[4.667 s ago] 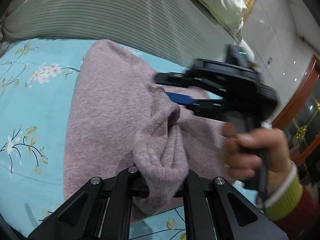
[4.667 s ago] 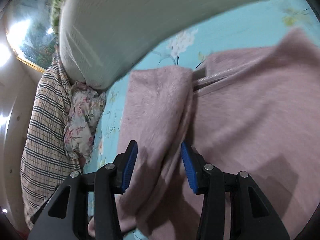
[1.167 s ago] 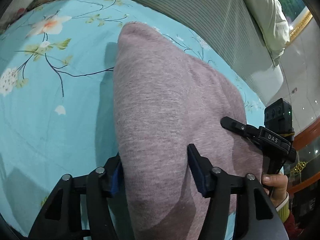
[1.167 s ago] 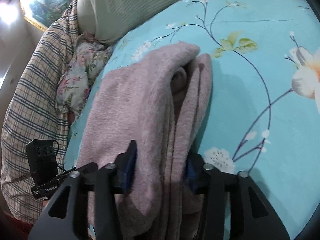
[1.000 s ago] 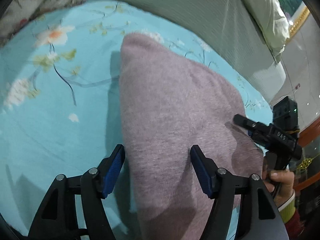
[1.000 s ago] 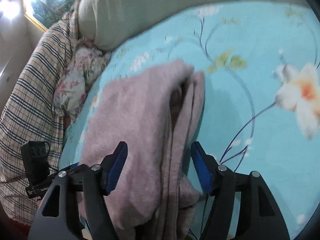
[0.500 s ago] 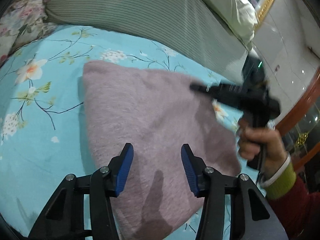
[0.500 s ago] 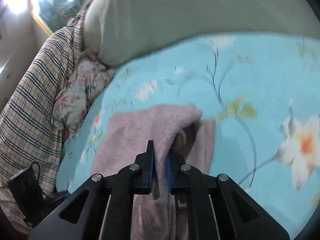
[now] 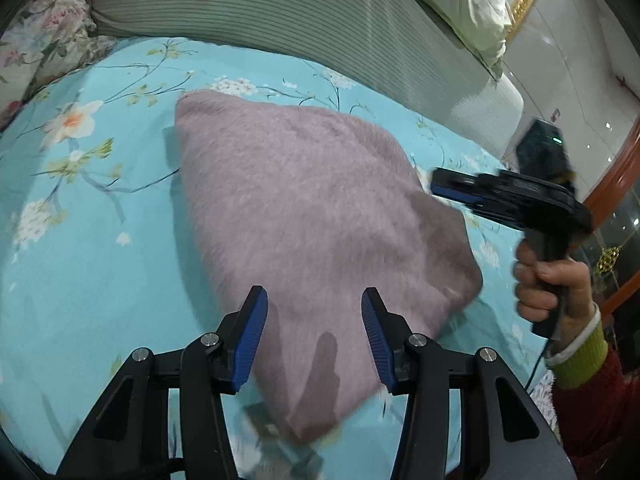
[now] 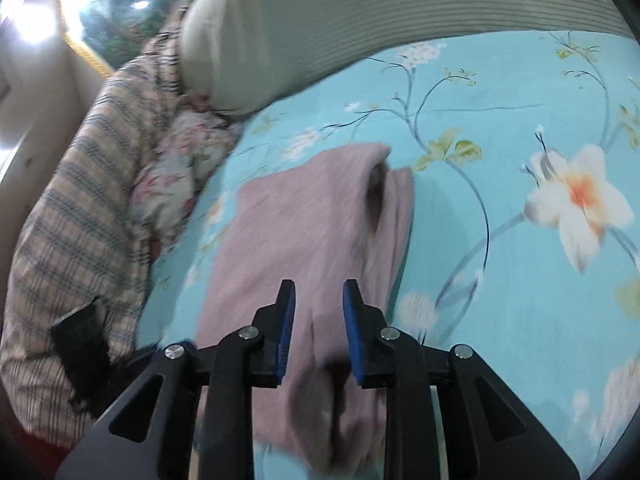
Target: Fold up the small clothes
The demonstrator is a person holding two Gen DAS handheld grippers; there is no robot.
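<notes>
Folded sweater [image 9: 312, 216] lies flat, narrowing away from view.

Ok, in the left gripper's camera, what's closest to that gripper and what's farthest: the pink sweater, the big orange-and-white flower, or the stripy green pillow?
1. The pink sweater, lying right beneath the left gripper.
2. The orange-and-white flower, printed on the sheet, farther off to the left.
3. The striped green pillow, farthest, along the top behind the sweater.

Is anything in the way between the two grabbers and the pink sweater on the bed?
No. The folded pink sweater lies bare on the blue flowered sheet, with nothing on top. The left gripper hangs open just above it; the right gripper, jaws opening, is right over its edge.
</notes>
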